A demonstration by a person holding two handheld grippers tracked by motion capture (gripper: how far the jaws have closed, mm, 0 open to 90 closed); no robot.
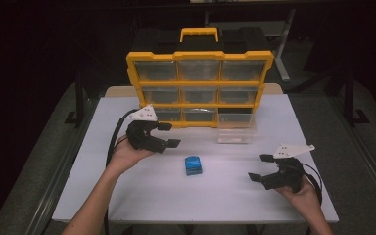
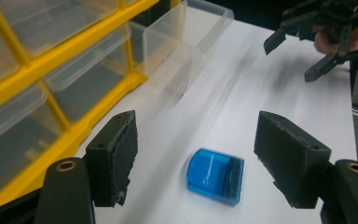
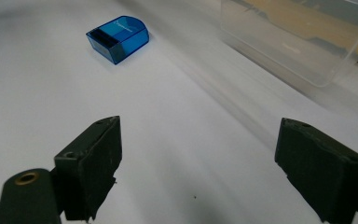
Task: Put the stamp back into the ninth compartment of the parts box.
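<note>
Lying flat on the white table (image 1: 142, 196), the small translucent blue plastic box with one rounded end (image 1: 193, 165) served as the middle of the scene. Nearest the person, to the right of that blue box and well apart from it, the right gripper (image 1: 261, 167) was held low above the table, its jaws spread wide with nothing between them. To the left of the blue box and a little beyond it, the left gripper (image 1: 169, 135) hovered with its jaws also wide apart and empty, pointed toward the box. Farther back and to the right of the blue box, a clear plastic drawer (image 1: 236, 128) stood pulled out of the yellow-framed organiser cabinet (image 1: 199, 84), which stood upright at the table's far edge.
</note>
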